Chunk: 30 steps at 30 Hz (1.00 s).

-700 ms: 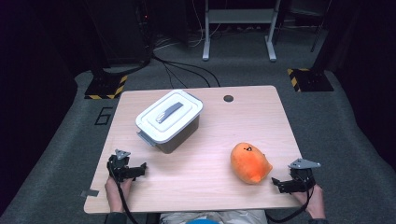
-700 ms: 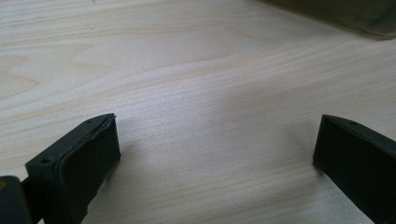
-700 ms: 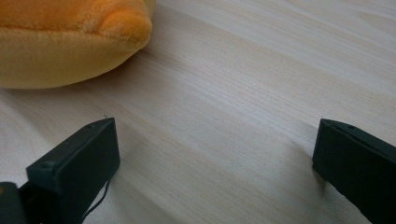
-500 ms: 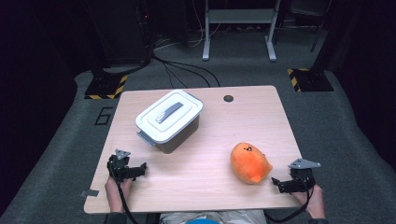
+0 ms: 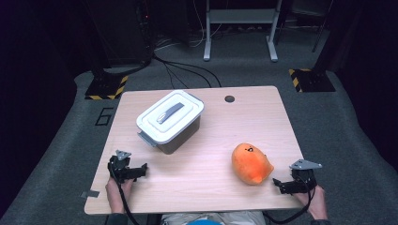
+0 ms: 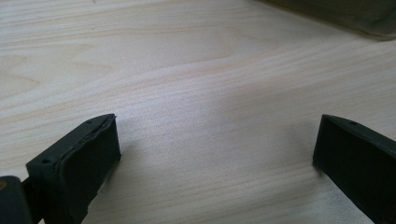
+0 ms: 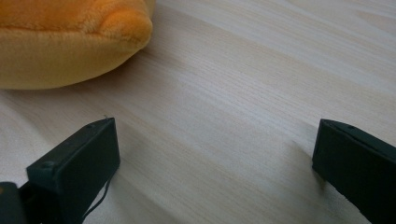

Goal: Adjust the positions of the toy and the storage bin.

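The orange plush toy (image 5: 251,163) lies on the table (image 5: 211,178), in the right part near the front edge. It is soft and rounded, with a small dark face mark on its top. In the right gripper view the toy (image 7: 65,42) shows at the upper left, resting flat on the wood, a little apart from the jaws.

The right gripper (image 5: 279,184) rests low on the table just beside the toy, at its right, and points toward it. Its jaws stand wide apart with only bare wood between them (image 7: 215,158). A hand (image 5: 318,206) holds it from the table's front edge.

The left gripper (image 5: 141,169) rests at the front left of the table, well apart from the toy. Its jaws are also wide apart, and nothing is between them (image 6: 215,158).

The box (image 5: 172,123) stands behind the left gripper, near it but not touching. It is grey with a white lid (image 5: 170,114) on top, and the lid has a grey handle (image 5: 170,113). A small round hole (image 5: 229,99) is in the table near the far edge.
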{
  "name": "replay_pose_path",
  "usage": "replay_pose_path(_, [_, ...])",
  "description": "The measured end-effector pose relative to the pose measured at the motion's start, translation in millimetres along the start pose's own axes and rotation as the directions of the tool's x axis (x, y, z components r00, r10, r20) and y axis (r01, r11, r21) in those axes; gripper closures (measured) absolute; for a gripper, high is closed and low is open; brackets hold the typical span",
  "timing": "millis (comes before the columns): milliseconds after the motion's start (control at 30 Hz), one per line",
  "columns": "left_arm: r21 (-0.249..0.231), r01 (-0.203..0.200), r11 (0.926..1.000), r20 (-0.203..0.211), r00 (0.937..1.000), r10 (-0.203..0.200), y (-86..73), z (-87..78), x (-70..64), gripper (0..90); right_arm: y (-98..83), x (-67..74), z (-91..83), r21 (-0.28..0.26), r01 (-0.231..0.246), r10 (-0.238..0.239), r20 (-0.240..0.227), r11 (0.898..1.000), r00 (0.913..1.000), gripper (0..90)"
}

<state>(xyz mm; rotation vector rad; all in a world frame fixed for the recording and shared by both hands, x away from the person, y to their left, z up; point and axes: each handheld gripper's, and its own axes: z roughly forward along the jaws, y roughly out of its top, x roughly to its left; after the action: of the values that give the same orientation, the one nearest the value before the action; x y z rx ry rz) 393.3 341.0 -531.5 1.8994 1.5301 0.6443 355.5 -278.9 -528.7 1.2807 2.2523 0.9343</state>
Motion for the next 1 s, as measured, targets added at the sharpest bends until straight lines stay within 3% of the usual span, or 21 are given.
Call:
replay_pose_path(133, [0.0,0.001,1.0,0.001,1.0,-0.001,0.0,0.0,0.0,0.2,1.1,0.4,-1.6,0.023,-0.013,0.013,0.004,1.0,0.9999,0.0])
replay_pose_path(467, [0.0,-0.001,1.0,0.0,1.0,0.001,0.0,-0.1,0.0,0.3,6.8,7.2,-7.3,0.033,0.008,-0.007,-0.018,0.999,0.9998,0.0])
replay_pose_path(1000, [0.0,0.0,1.0,0.0,1.0,0.0,0.0,-0.1,0.0,0.3,30.0,18.7,-35.4,-0.012,0.025,-0.025,-0.042,1.0,0.9988,0.3])
